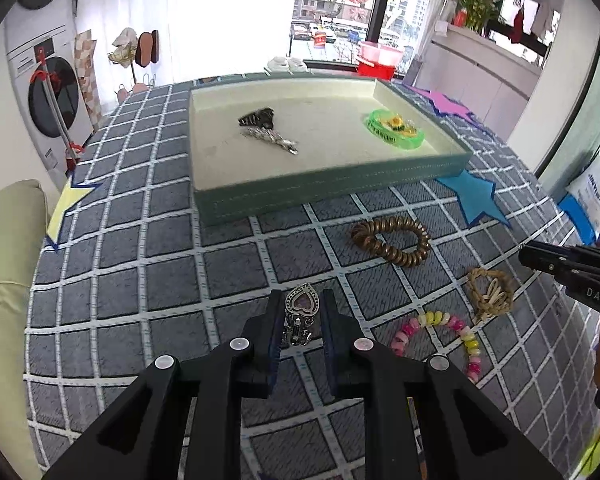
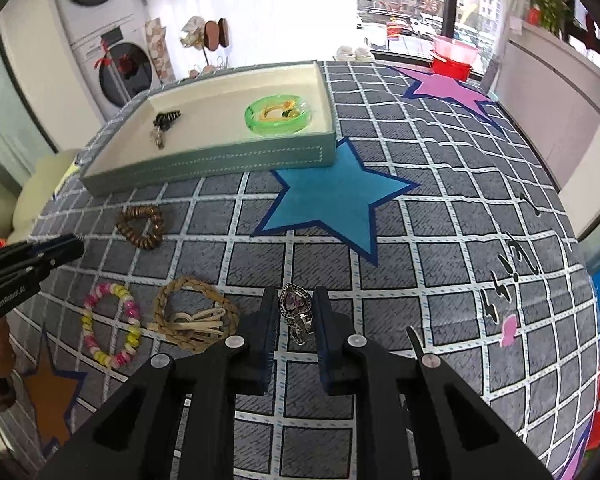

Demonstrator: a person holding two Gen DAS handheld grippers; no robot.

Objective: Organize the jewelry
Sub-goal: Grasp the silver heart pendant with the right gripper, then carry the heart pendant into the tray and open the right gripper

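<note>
Both my grippers are clamped on matching earrings just above the checked cloth: left gripper (image 1: pixel 300 306) pinches a silver heart earring (image 1: pixel 302 304), right gripper (image 2: pixel 294 304) grips its purple-stoned twin (image 2: pixel 296 303).

left gripper (image 1: pixel 300 312) jaws clamp a silver heart pendant (image 1: pixel 302 305) above the checked cloth (image 1: pixel 140 280).
</note>
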